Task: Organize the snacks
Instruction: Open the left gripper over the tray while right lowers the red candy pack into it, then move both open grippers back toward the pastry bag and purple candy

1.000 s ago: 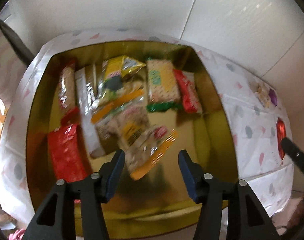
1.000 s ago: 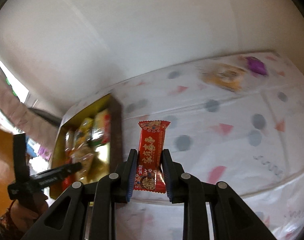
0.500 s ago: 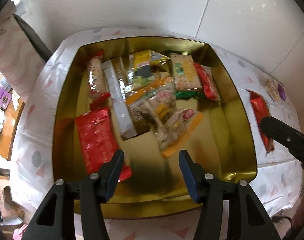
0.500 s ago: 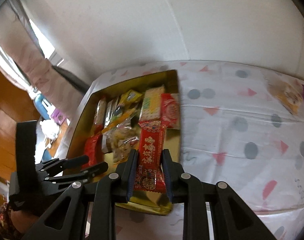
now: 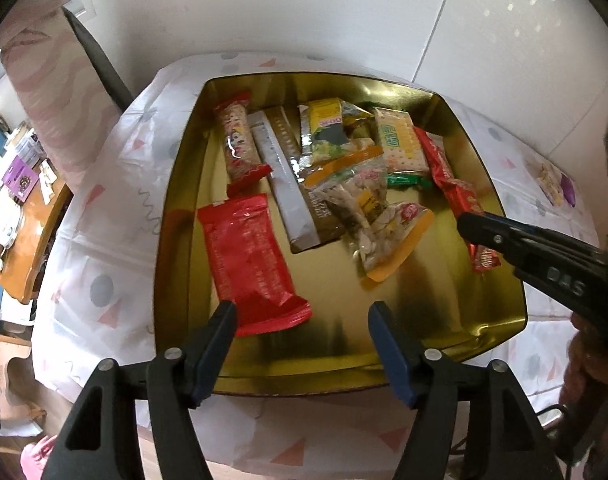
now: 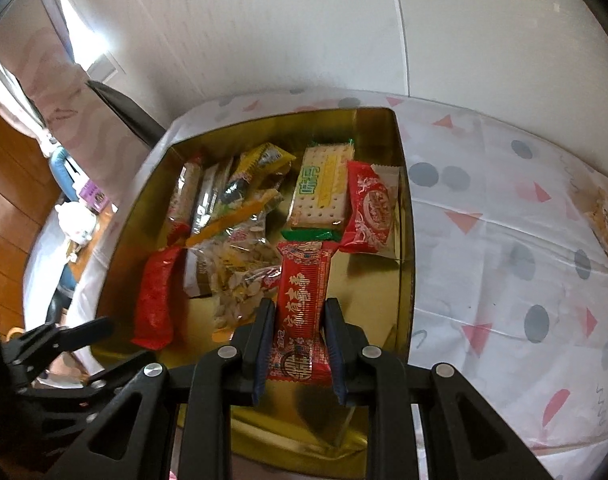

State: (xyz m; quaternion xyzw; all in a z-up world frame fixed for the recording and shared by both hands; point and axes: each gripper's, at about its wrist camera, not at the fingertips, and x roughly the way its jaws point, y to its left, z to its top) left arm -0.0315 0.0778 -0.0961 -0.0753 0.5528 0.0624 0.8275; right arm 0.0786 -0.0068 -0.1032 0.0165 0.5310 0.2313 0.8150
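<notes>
A gold tin [image 5: 175,216] [image 6: 406,240] on the spotted tablecloth holds several snack packs, among them a red pack [image 5: 243,252], a seed bag [image 5: 380,224] and a cracker pack [image 6: 324,188]. My right gripper [image 6: 299,312] is shut on a long red snack bar [image 6: 304,300] and holds it over the tin's right part; the gripper also shows in the left wrist view [image 5: 476,228], with the bar [image 5: 456,192]. My left gripper [image 5: 301,320] is open and empty above the tin's near edge; in the right wrist view [image 6: 99,328] it shows low on the left.
Two loose snacks, a yellow one [image 6: 604,220] and a purple one [image 5: 568,194], lie on the cloth right of the tin. A dark chair back [image 5: 99,60] stands at the far left. A wooden side table [image 5: 19,216] with clutter is at the left. A white wall is behind.
My right gripper has carried the red bar leftward from over the cloth to over the tin. My left gripper has drawn back from the tin, still open.
</notes>
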